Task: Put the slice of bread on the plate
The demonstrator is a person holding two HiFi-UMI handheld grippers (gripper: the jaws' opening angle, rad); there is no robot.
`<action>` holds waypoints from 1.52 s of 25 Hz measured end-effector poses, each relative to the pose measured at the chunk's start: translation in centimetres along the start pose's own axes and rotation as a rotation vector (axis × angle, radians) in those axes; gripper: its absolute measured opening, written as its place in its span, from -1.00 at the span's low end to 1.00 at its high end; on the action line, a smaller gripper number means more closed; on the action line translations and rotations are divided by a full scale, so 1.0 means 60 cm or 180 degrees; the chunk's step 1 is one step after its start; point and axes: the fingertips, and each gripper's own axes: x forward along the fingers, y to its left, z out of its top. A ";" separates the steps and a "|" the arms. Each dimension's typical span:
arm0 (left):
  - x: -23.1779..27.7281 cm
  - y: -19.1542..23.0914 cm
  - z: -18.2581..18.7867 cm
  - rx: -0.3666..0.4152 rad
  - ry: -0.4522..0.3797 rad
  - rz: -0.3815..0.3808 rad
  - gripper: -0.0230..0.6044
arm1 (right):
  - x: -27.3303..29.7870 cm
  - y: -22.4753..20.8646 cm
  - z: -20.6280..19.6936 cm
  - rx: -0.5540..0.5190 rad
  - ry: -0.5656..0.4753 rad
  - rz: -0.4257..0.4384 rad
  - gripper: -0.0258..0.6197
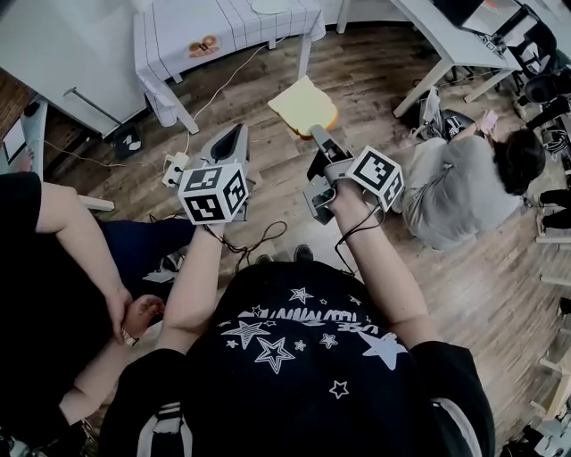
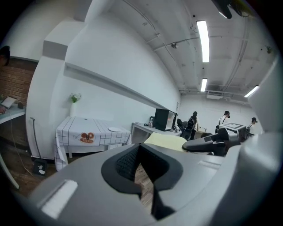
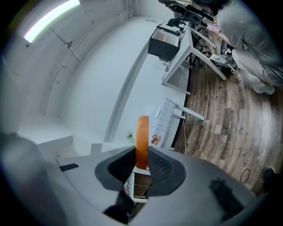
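Observation:
In the head view my right gripper (image 1: 317, 134) is shut on a slice of bread (image 1: 302, 104), pale yellow with a brown crust, held out over the wooden floor. The right gripper view shows the slice edge-on (image 3: 142, 141), upright between the pads of that gripper (image 3: 142, 164). My left gripper (image 1: 234, 134) hangs beside it to the left, shut with nothing in it (image 2: 140, 152); the bread (image 2: 166, 141) shows just past its right jaw. A white plate (image 1: 270, 5) lies on a table with a checked cloth (image 1: 178, 31) farther ahead, also visible as the plate (image 2: 114, 129) in the left gripper view.
A person in grey (image 1: 464, 192) crouches on the floor at the right. Another person (image 1: 53, 268) sits close at my left. A white desk (image 1: 446, 36) stands at the back right, and cables (image 1: 259, 236) trail over the floor below the grippers.

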 end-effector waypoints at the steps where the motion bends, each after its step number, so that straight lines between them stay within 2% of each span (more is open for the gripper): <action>1: 0.001 -0.019 0.000 0.0027 -0.0035 -0.0013 -0.90 | -0.013 -0.003 0.011 0.0004 -0.0005 0.0032 -0.65; 4: 0.018 -0.058 -0.002 0.0088 -0.0062 -0.0006 -0.90 | -0.032 -0.015 0.046 0.0042 0.0001 0.0092 -0.65; 8: 0.042 -0.077 -0.011 0.0102 -0.0018 0.0086 -0.90 | -0.027 -0.035 0.079 0.0108 0.0101 0.0122 -0.65; 13: 0.061 -0.078 -0.008 0.0103 -0.0061 0.0219 -0.90 | 0.002 -0.058 0.104 0.0251 0.0210 0.0186 -0.65; 18: 0.091 -0.063 0.009 0.0105 -0.0109 0.0233 -0.90 | 0.045 -0.074 0.120 0.0333 0.0230 0.0166 -0.65; 23: 0.150 -0.016 0.023 0.0068 -0.0103 0.0182 -0.90 | 0.101 -0.084 0.136 0.0281 0.0242 0.0081 -0.65; 27: 0.216 0.033 0.047 0.0046 -0.0096 0.0081 -0.90 | 0.167 -0.092 0.172 0.0302 0.0103 -0.0019 -0.65; 38: 0.348 0.200 0.135 0.0030 -0.0147 -0.0029 -0.90 | 0.380 -0.052 0.227 0.0243 -0.0086 -0.0059 -0.65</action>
